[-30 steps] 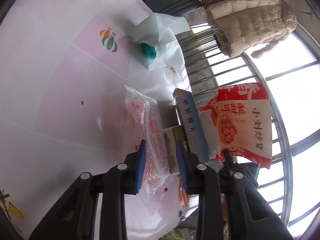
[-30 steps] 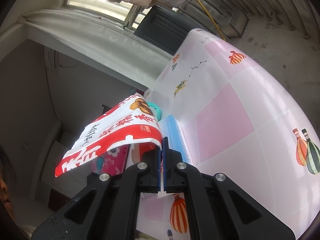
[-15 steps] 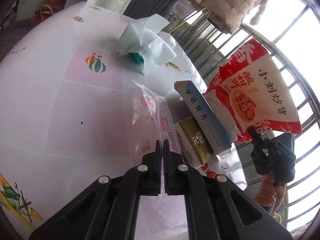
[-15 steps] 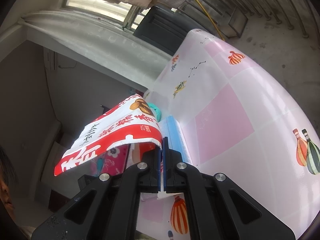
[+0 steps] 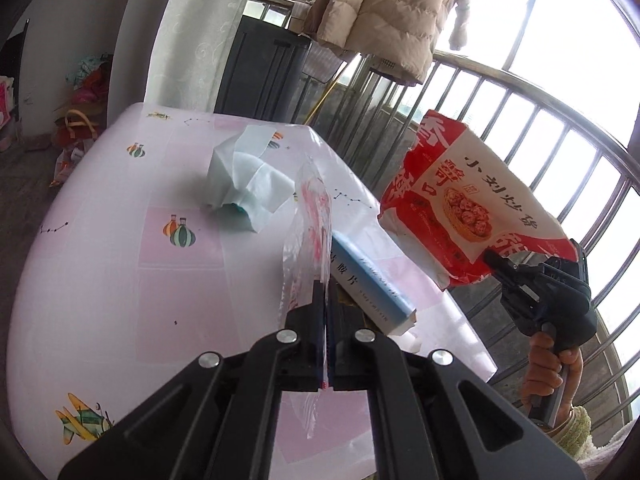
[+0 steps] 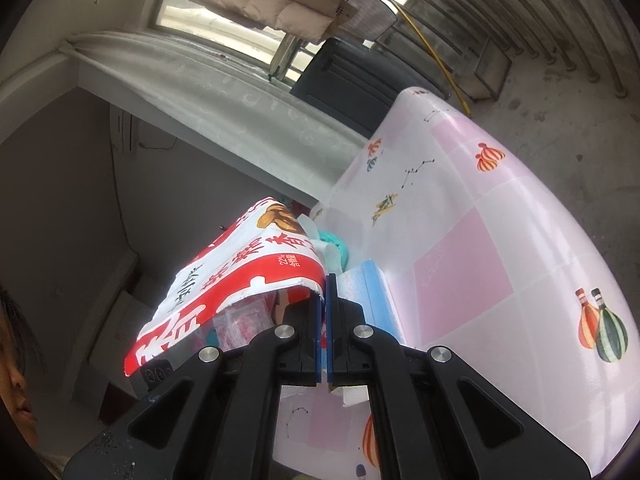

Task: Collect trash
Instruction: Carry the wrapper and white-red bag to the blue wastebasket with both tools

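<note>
Clear plastic, printed red, was pinched in our left gripper (image 5: 325, 292) at centre frame: a thin wrapper (image 5: 308, 232) lifted off the table (image 5: 100, 280). Our right gripper (image 6: 323, 300) was clamped on the red-and-white snack bag (image 6: 240, 276), held up open at right. We judged two pieces collected; the blue-white box (image 5: 372, 280) and crumpled tissue (image 5: 248, 184), upper centre, remained on the table.

Red-and-white snack bag (image 5: 472, 208), clear wrapper with red print (image 5: 310, 236), pale blue tissue (image 5: 248, 180), pink-checked tablecloth with balloons (image 5: 120, 280)
</note>
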